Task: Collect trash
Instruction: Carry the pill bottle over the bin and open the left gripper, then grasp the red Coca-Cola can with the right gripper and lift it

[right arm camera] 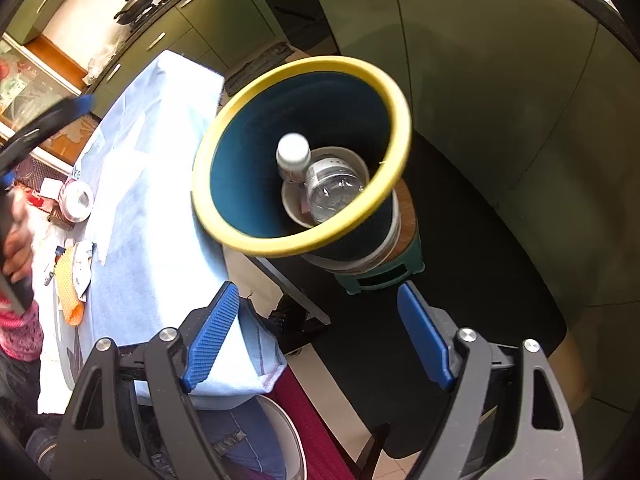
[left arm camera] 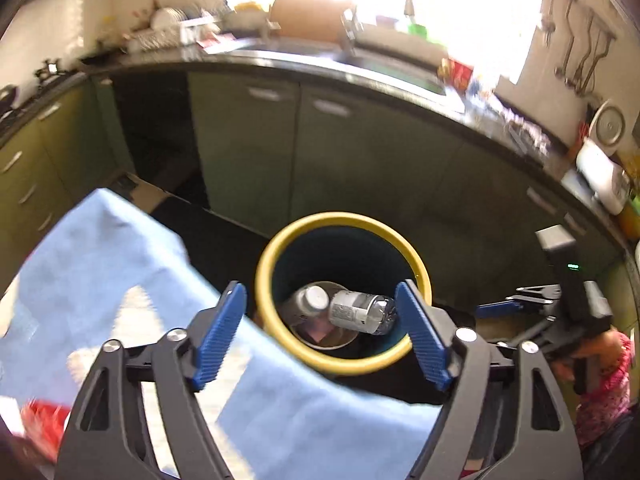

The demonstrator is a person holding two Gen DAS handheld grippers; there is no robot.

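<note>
A dark blue trash bin with a yellow rim (left arm camera: 268,264) (right arm camera: 304,66) stands on a small stool beside the table. Inside lie a clear plastic bottle (left arm camera: 362,312) (right arm camera: 334,188), a white-capped bottle (left arm camera: 312,300) (right arm camera: 293,156) and a paper bowl (right arm camera: 294,210). My left gripper (left arm camera: 320,336) is open and empty just above the bin's mouth. My right gripper (right arm camera: 316,340) is open and empty, above the floor beside the table edge, short of the bin. It also shows in the left wrist view (left arm camera: 516,306).
A table with a light blue cloth (left arm camera: 112,272) (right arm camera: 160,184) is left of the bin. On it lie a tin lid (right arm camera: 78,200), an orange mesh piece (right arm camera: 70,280) and papers. Green kitchen cabinets (left arm camera: 280,152) and a cluttered counter (left arm camera: 320,60) stand behind.
</note>
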